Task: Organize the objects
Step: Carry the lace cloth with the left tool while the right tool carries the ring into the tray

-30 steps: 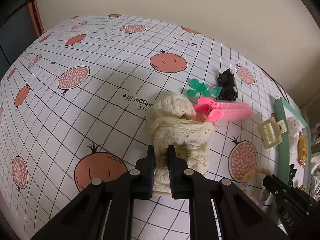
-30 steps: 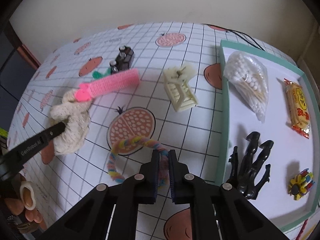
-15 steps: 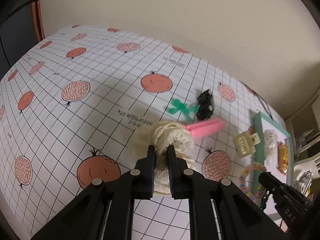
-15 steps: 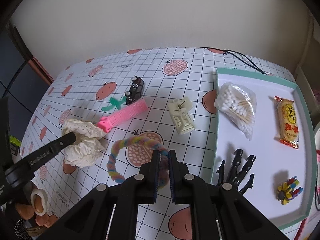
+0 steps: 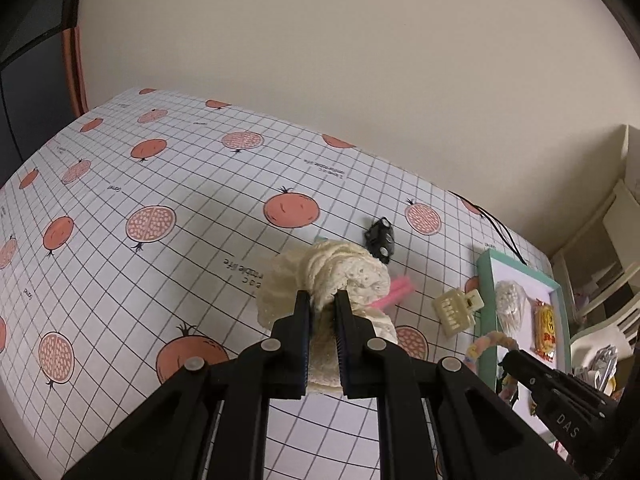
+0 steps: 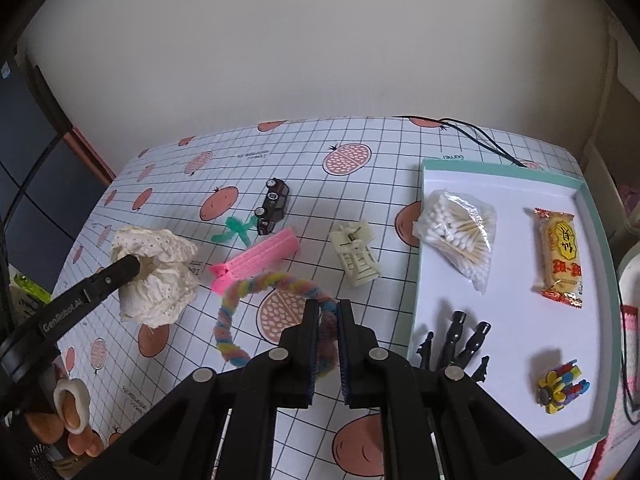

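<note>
We see the surface [image 6: 384, 148], covered with a grid cloth printed with pomegranates, filling both views. On its right side sits the teal-rimmed tray [image 6: 416, 280] with a white floor. In the tray: bag of cotton swabs [image 6: 460, 232] far left, yellow snack packet [image 6: 560, 252] far right, black claw clip [image 6: 456, 344] near left, small multicolour clip [image 6: 560, 386] near right.

Left gripper [image 5: 322, 300]: jaws clamped on the cream lace scrunchie [image 5: 332, 276], which bunches above and around the fingertips. In the right wrist view that scrunchie [image 6: 156, 272] is at the left side of the surface, held up on the black finger; we cannot tell whether its bottom edge touches the cloth.

Right gripper [image 6: 328, 312]: jaws closed on the near right part of the pastel fuzzy loop [image 6: 256, 292]. The rest of the loop arcs away to the left, over the cloth.

Loose on the surface, between scrunchie and tray:
- pink comb clip [image 6: 256, 264], lying diagonally, just far of the fuzzy loop
- cream claw clip [image 6: 356, 258], right of the pink one, near the tray's left rim
- black toy car [image 6: 274, 204], far of the pink clip
- green twist [image 6: 236, 230], just left of the car

A black cable [image 6: 472, 136] runs across the far right corner, past the tray's far edge.
</note>
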Demonstrator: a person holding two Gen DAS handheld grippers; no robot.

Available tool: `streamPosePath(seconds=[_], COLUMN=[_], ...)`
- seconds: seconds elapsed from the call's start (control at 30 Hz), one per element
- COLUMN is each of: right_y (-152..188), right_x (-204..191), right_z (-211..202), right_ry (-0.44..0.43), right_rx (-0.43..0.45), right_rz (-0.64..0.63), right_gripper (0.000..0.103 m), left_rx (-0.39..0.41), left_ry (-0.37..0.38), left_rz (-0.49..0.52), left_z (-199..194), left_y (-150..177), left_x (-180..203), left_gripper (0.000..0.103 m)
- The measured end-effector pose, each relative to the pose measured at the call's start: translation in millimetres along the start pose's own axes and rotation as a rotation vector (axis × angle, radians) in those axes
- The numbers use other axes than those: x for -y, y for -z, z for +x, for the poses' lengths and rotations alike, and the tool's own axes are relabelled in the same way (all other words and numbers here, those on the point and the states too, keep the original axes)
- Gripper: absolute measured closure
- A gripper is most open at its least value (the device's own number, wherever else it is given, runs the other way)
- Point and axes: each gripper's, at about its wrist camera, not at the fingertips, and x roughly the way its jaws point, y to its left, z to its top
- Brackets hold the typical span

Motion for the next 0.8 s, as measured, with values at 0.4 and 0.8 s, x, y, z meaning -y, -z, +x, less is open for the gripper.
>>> streamPosePath(seconds=[0.4,0.8], right_y=[-2.3,-1.7], right_x=[39.2,78.7], right_z=[-18.0,-21.1], right_ry=[0.021,0.038], right_rx=[0.037,0.049], right_rz=[0.062,0.114], right_gripper=[0.094,0.094], left_rx=[0.014,-0.002], left_ry=[0.024,0.105], left_rz=[0.082,0.136], left_z=[-2.7,-3.8], left_y=[9.1,19.6], left_x=[37.2,77.3], left_gripper=[0.091,0.091])
